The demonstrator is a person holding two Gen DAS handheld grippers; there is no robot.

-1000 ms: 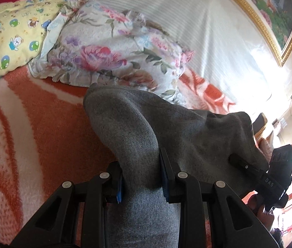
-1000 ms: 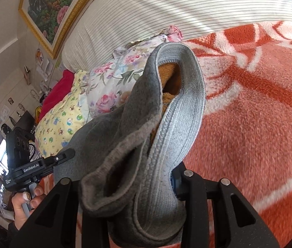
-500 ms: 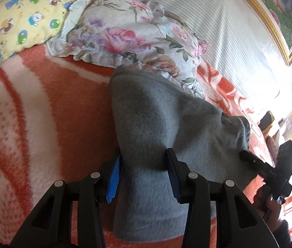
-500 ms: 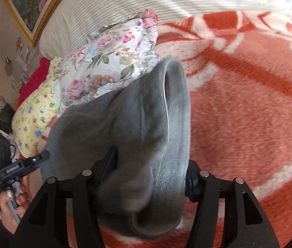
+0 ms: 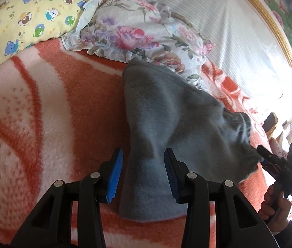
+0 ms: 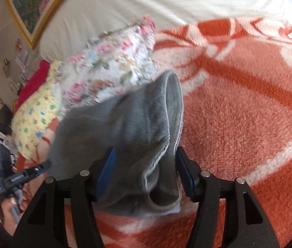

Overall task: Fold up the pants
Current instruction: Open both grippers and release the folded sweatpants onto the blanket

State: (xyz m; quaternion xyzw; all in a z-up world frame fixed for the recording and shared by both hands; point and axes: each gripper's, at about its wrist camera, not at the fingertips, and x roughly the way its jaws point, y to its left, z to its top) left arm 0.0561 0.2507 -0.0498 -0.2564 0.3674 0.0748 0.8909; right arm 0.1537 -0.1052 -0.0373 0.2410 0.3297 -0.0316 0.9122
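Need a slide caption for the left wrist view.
Open left gripper straddling grey fleece pants laid on an orange-and-white blanket.

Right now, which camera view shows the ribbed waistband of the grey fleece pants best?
The right wrist view: the ribbed waistband of the grey fleece pants faces it, curving up from the right gripper. The left wrist view shows mostly plain cloth between the left gripper's open fingers.
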